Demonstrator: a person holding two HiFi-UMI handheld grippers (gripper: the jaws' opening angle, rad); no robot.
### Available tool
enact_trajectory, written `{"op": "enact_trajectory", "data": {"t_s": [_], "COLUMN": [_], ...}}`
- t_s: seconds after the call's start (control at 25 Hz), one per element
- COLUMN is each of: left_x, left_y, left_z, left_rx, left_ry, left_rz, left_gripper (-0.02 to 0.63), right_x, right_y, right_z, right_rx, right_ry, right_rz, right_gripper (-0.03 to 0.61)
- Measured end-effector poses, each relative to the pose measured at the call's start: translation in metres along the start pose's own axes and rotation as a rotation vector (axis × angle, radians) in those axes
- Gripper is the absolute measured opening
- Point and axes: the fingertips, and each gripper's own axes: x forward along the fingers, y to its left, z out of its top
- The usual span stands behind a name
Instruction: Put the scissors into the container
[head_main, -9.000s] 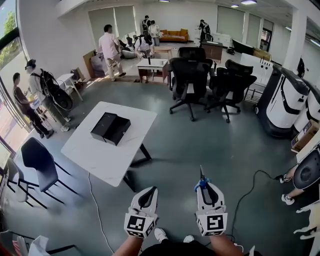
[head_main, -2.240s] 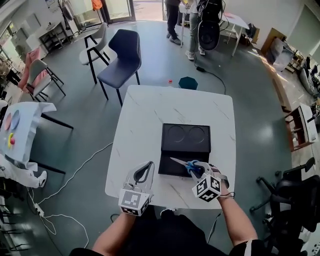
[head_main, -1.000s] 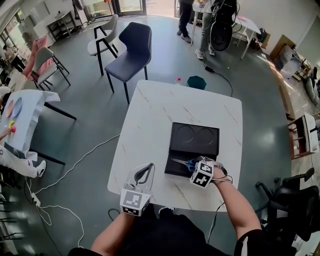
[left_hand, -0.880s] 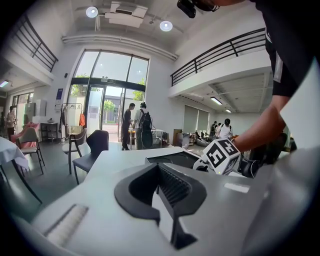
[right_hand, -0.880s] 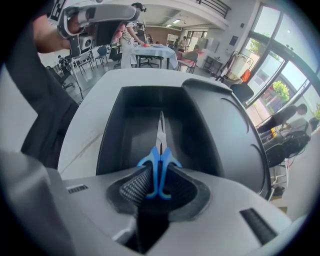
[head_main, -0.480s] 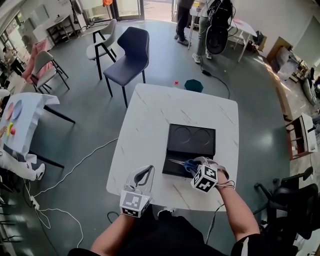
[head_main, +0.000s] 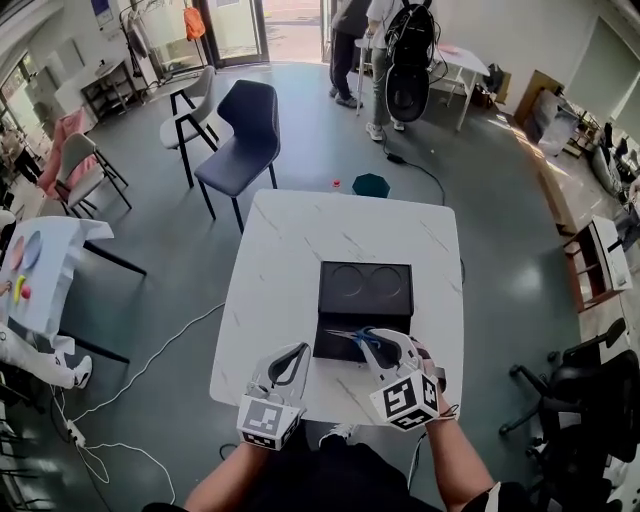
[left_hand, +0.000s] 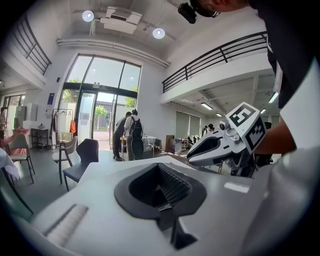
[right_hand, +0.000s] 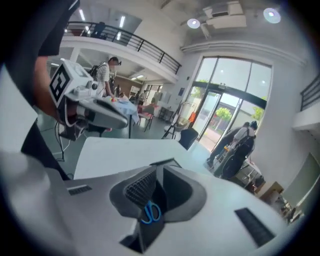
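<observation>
Appears past placement, with scissors lying in black container, right claw closing empty just behind, left claw clenched; calls for withdrawal.

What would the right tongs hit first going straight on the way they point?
Probably the scissors in the black container: their blue handles show in the gap of the right tongs, which are closing. Depth unclear.

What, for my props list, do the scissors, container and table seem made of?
Scissors: blue handles look like plastic; blades grey, likely metal. Container: matte black, two round recesses in one half; plastic or coated board, can't tell. Table: white top with grey veins, faint sheen; marble or a marble-look laminate.
</observation>
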Motion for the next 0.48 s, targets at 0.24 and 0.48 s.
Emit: {"op": "enact_trajectory", "data": {"t_s": [0.24,0.48], "left_x": [0.001,0.005], "left_y": [-0.014,-0.021], "left_z": [0.038,0.044], "left_rx": [0.009,0.006], "left_ry": [-0.084,-0.087], "left_rz": [-0.011,-0.022], "left_gripper": [0.009,0.009], "right_x": [-0.043,-0.075], "right_y": [-0.028,-0.035], "right_z": [0.038,0.048], "right_rx": [0.254,0.437], "right_ry": [-0.273,-0.358], "right_rz": [-0.182,-0.289], "right_gripper": [0.009,0.009]}}
